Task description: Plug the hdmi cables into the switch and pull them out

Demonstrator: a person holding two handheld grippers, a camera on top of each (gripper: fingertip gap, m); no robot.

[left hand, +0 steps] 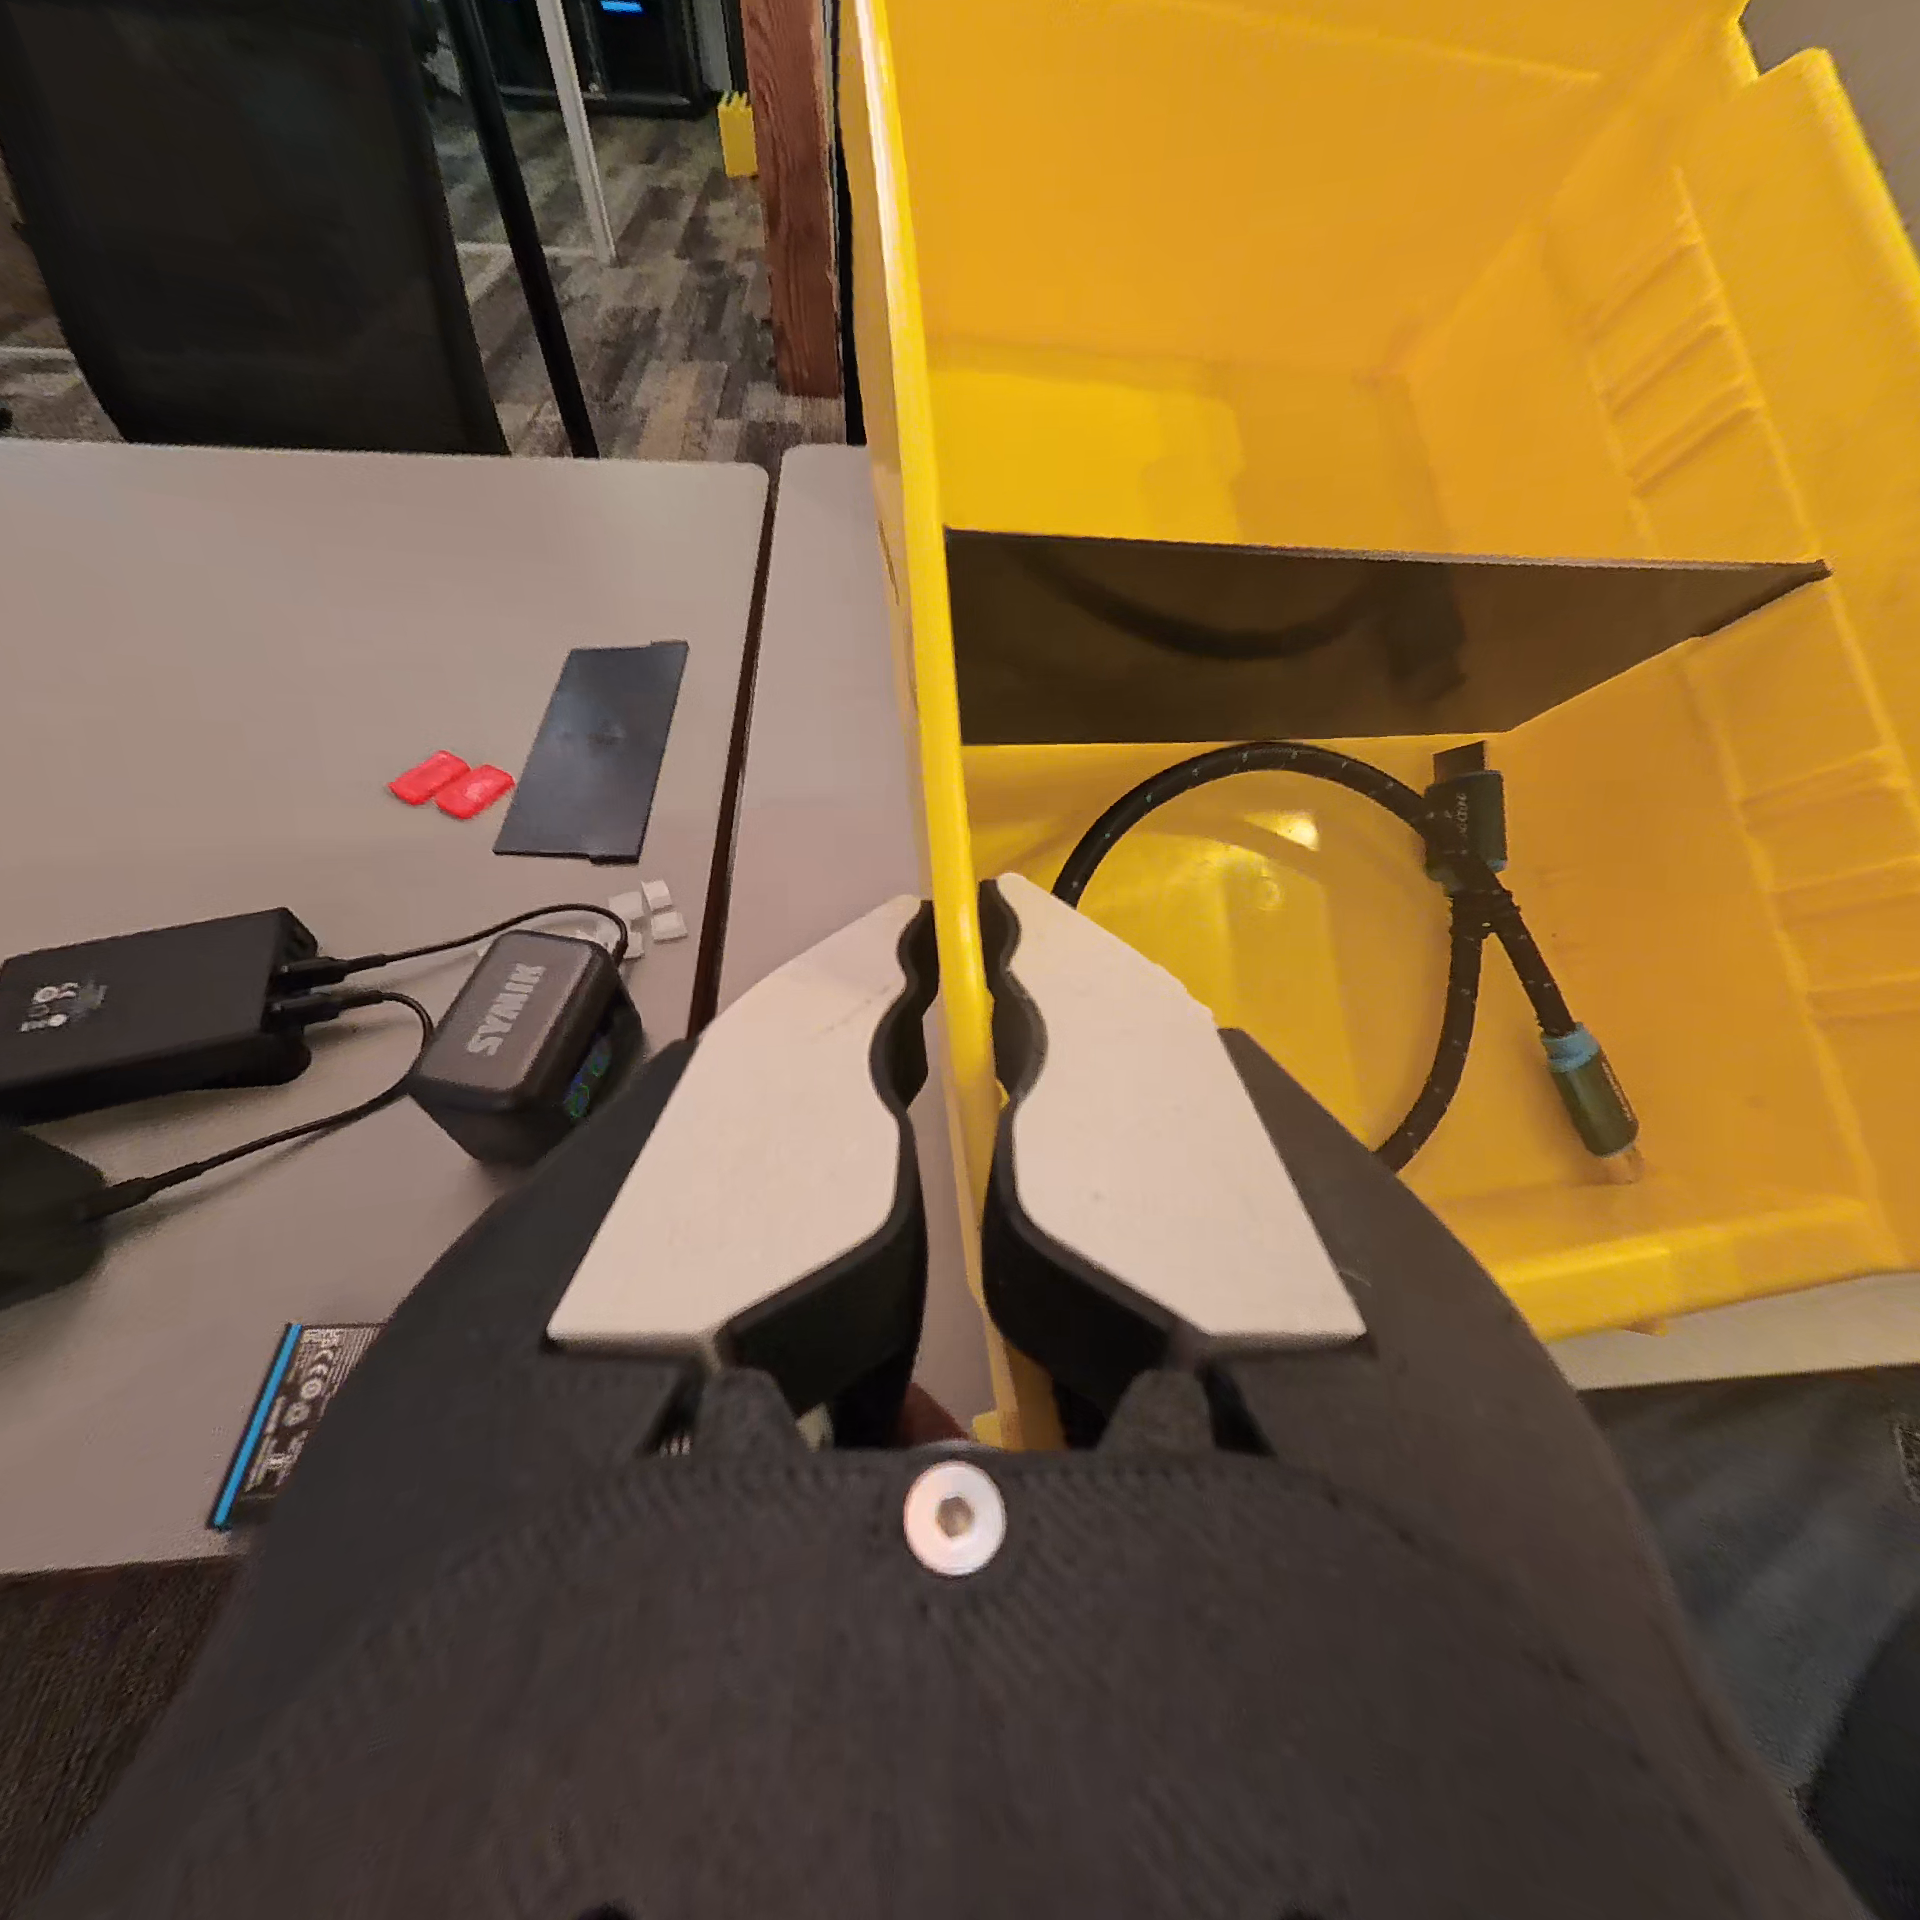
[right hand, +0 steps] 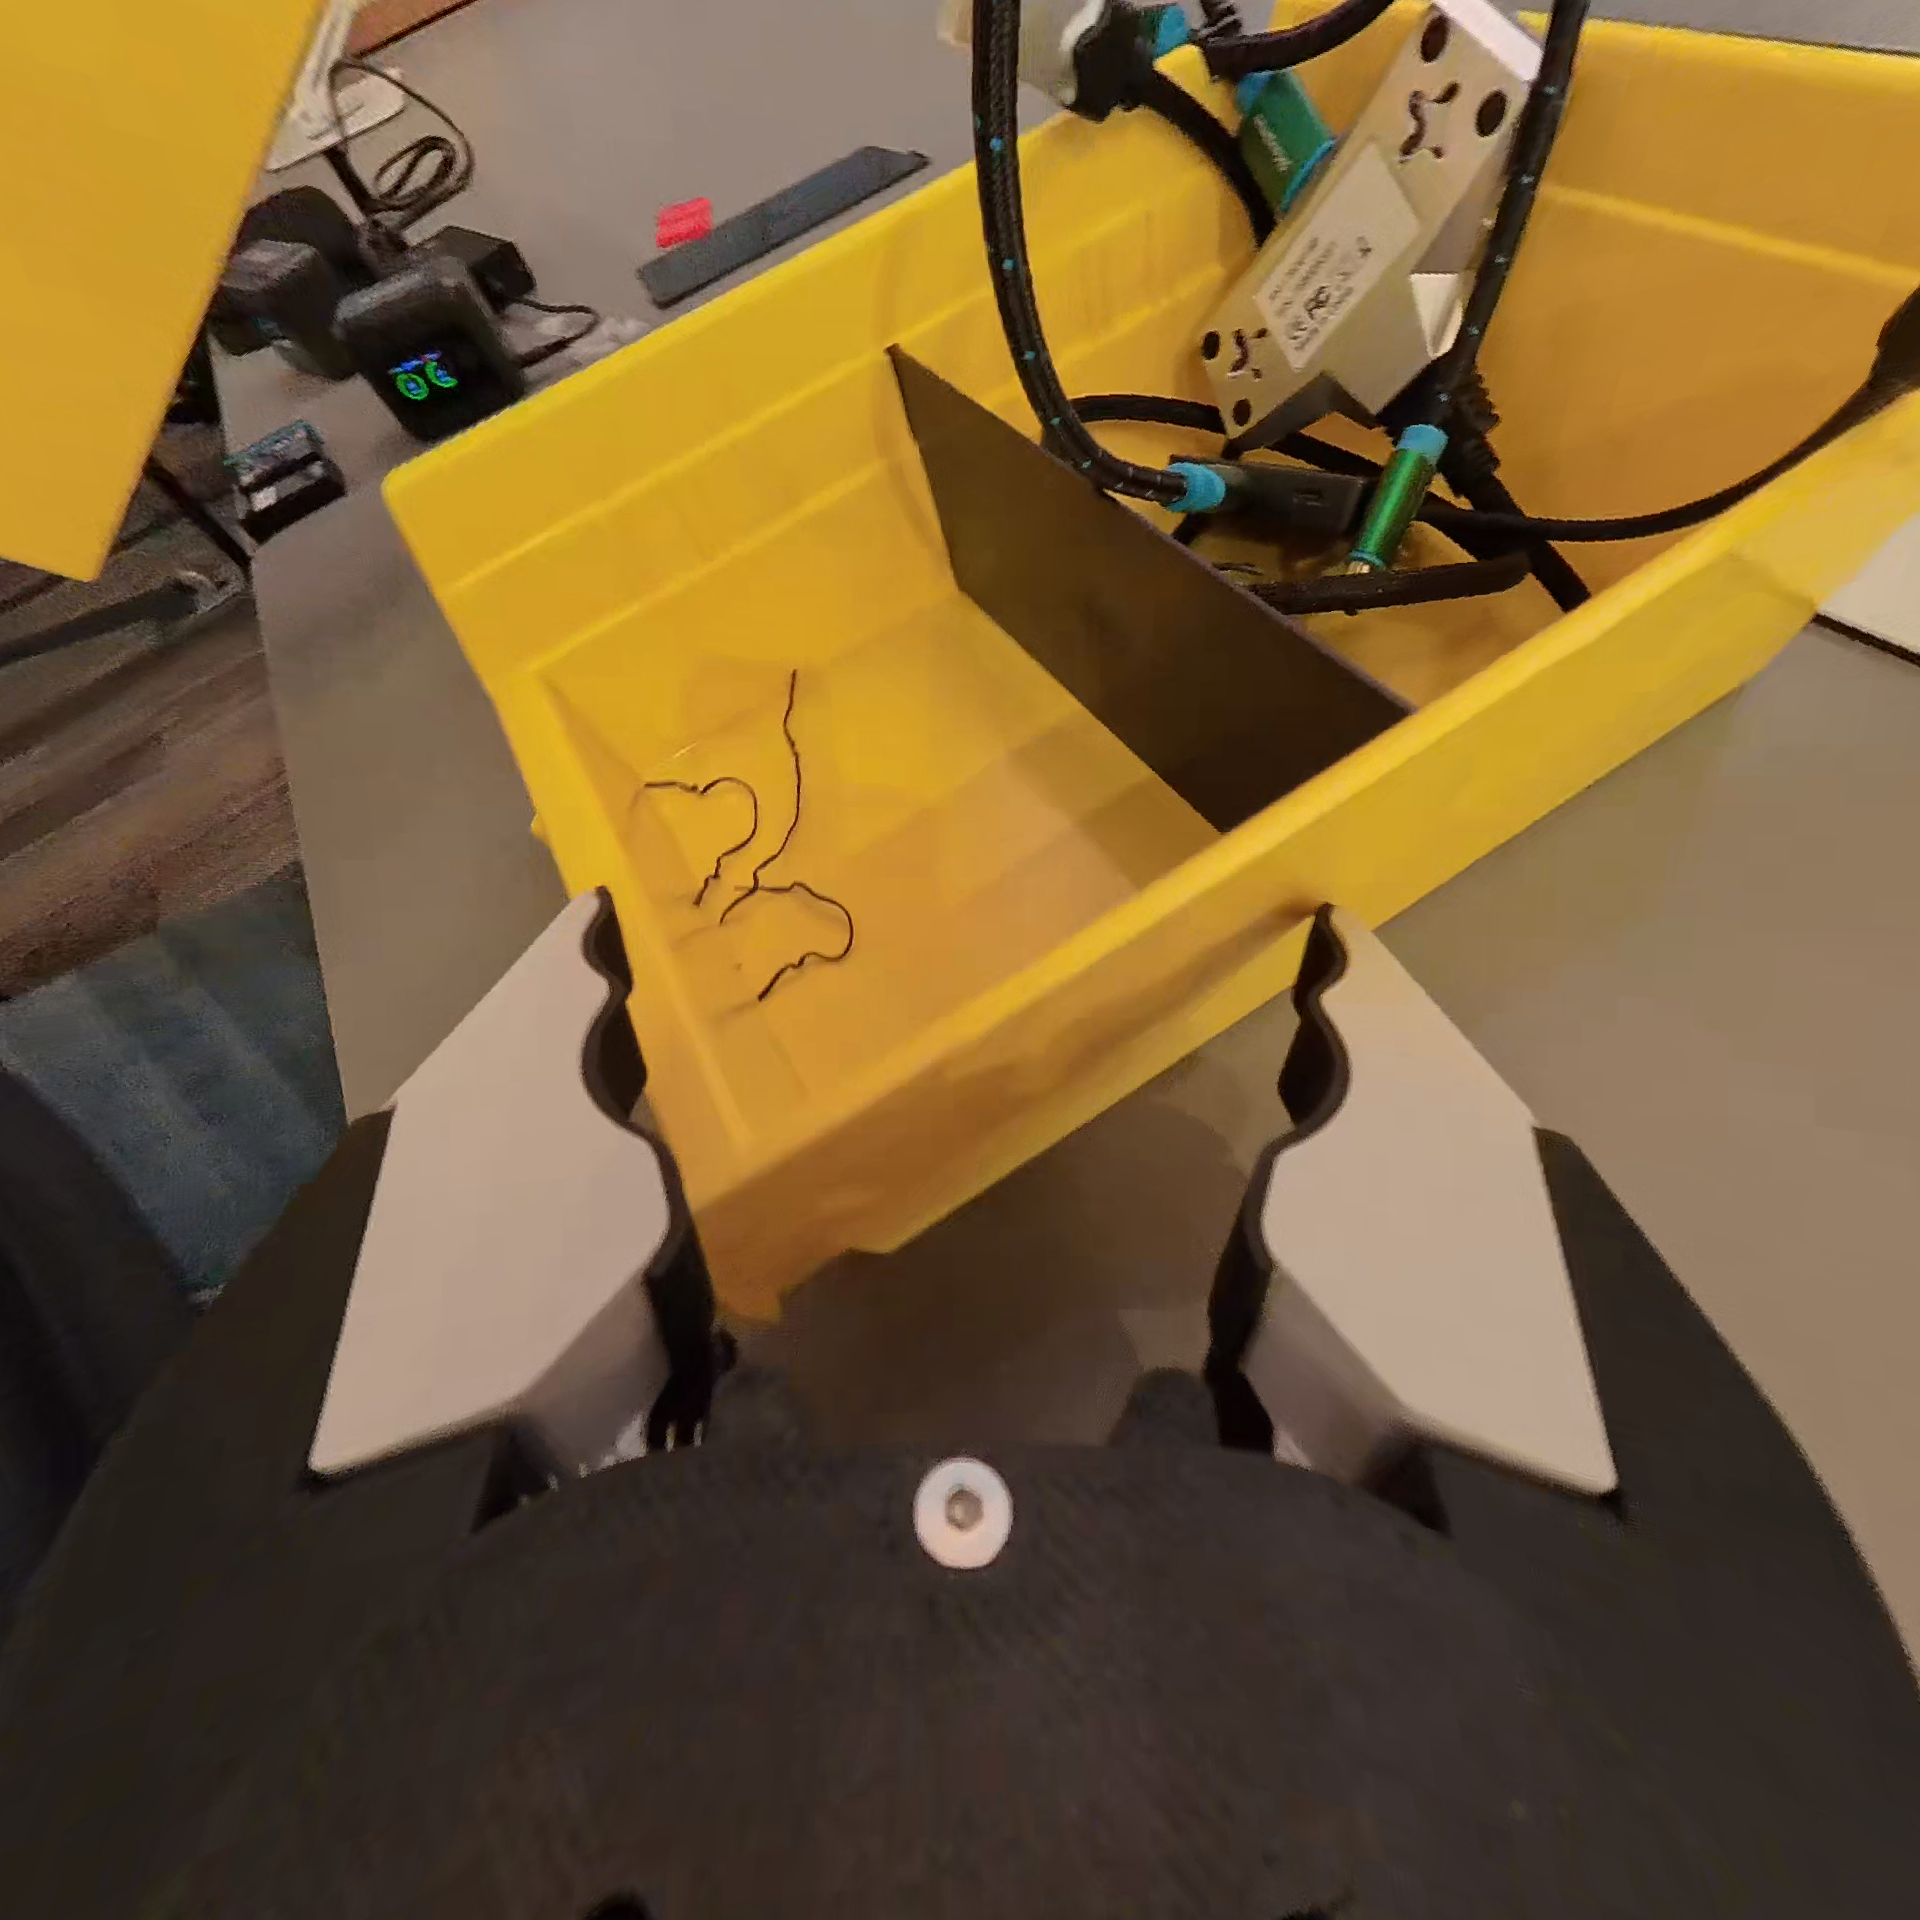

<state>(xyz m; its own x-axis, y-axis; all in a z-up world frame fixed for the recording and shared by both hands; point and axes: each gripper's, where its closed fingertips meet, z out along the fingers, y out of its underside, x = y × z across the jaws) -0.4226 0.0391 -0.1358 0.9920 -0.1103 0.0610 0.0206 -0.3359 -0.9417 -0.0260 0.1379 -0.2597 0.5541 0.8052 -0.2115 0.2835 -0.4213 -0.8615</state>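
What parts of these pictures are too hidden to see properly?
- Left wrist view: the far compartment of the yellow bin, hidden behind the black divider.
- Left wrist view: the bin wall's lower end, covered by the left tongs clamped on it.
- Right wrist view: the cables above the silver switch, cut off by the top edge.
- Right wrist view: the switch's ports, facing away; the right tongs are open.
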